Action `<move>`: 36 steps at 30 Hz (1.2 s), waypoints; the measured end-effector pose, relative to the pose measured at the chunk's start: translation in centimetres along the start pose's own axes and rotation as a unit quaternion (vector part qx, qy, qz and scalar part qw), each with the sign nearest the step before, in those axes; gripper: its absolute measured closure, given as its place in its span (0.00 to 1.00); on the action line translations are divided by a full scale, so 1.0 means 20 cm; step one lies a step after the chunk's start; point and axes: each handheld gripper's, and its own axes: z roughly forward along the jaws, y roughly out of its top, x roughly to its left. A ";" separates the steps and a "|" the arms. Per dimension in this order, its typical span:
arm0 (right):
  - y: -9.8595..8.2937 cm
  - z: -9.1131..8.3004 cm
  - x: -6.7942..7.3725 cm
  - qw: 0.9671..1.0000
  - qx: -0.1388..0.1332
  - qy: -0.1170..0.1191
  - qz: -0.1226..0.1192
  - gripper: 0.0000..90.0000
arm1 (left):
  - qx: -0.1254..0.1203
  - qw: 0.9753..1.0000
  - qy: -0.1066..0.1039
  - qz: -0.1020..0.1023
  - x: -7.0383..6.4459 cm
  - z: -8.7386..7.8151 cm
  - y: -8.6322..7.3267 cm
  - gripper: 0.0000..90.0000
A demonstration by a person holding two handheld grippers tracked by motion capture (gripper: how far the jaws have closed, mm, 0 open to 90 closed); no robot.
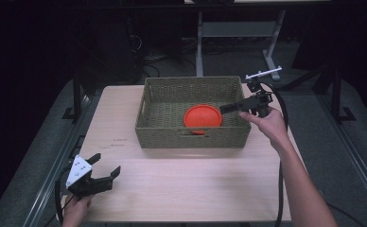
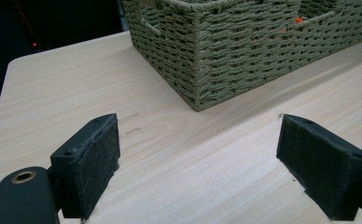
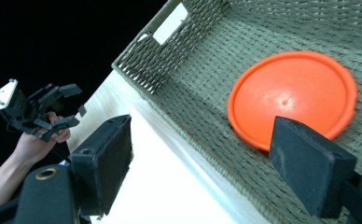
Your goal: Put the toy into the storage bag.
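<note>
Lowering the wide-open right gripper (image 1: 229, 108) squarely over the orange plate's (image 1: 203, 116) 3 o'clock rim inside the wicker basket (image 1: 191, 135) should help; left gripper (image 1: 107, 165) gapes idle.

You'll find nothing readable here; faint dark marks on the table (image 1: 120, 142) are too small to make out

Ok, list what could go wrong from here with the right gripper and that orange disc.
1. The right gripper is open over the basket rim; its jaws may snag the woven wall going down.
2. The orange disc lies flat on the basket floor, so the pads may slide off its edge.
</note>
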 end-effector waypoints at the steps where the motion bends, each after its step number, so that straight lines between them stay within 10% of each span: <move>1: -0.01 0.00 0.01 1.000 0.001 0.003 -0.001 0.23 | 0.000 1.000 0.000 0.001 0.00 0.00 0.00 0.14; 36: -0.22 -0.11 0.04 1.000 -0.007 0.015 -0.011 0.23 | 0.003 1.000 -0.002 0.002 0.00 0.00 0.00 0.14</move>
